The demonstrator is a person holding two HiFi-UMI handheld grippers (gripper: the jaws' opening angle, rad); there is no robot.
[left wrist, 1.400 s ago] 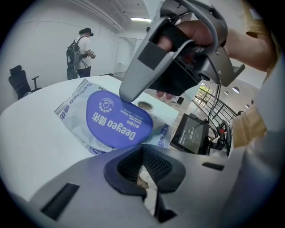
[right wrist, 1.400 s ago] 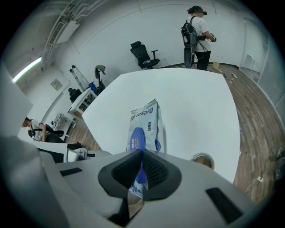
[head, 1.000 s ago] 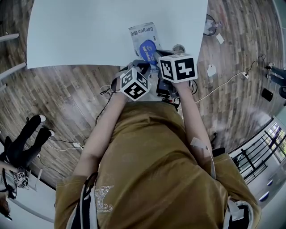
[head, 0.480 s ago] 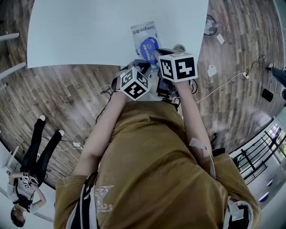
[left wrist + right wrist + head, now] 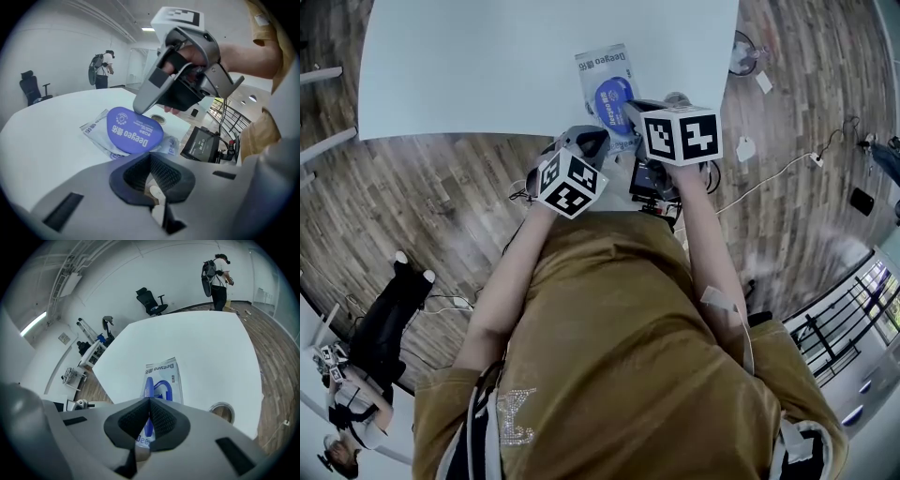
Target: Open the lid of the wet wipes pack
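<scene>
Grippers: left gripper (image 5: 150, 161) sits nearest the body at the table's (image 5: 469, 66) near edge, jaws pressed together with nothing in them, just short of the pack. Right gripper (image 5: 149, 405) is clamped on the rim of the blue lid (image 5: 133, 131), which stands tilted up off the wet wipes pack (image 5: 602, 64); pack lies flat by the near edge, toward the right corner. Office chair (image 5: 152, 301) and a person (image 5: 216, 275) are beyond the far edge.

wet wipes pack (image 5: 605, 64) with blue lid (image 5: 612, 98) near white table (image 5: 469, 66) edge, left gripper (image 5: 591, 141) and right gripper (image 5: 632, 109) beside it
</scene>
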